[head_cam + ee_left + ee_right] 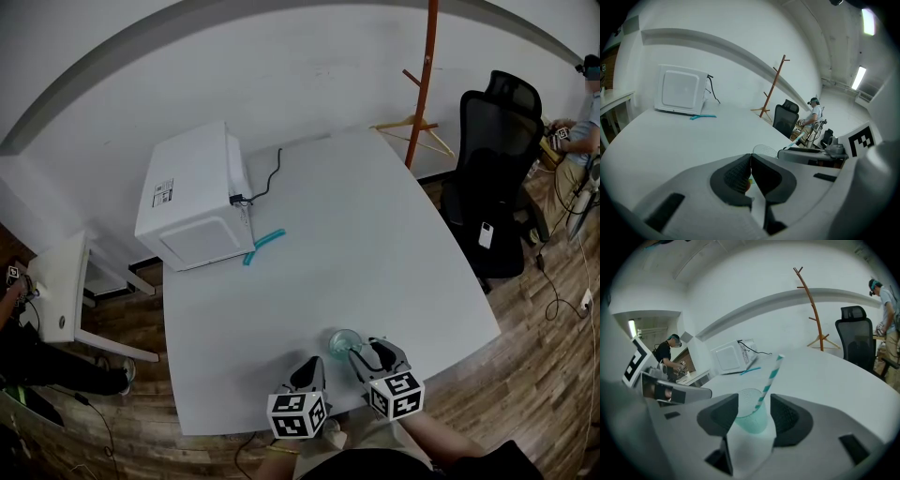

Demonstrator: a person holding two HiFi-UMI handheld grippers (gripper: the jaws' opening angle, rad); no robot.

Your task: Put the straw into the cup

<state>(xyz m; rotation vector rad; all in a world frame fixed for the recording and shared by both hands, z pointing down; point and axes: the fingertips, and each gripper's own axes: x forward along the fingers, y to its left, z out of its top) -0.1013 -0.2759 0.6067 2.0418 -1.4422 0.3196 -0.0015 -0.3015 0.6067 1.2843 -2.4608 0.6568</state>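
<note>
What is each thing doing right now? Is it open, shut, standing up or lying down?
Cup: standing upright, straw inside.
Straw: in the cup, leaning to one side.
Right gripper: open, one jaw on each side of the cup.
Left gripper: shut.
Teal stick: lying flat beside the white box.

In my head view, my right gripper point(367, 350) covers the near side of the cup point(343, 341), and the straw point(771, 376) is too small to pick out there. In my left gripper view only the cup's rim clears the body of my left gripper point(751, 161). I cannot identify the small orange and teal speck point(748, 183) behind its pressed-together jaws. The picture's right edge cuts off a person point(585, 103).
</note>
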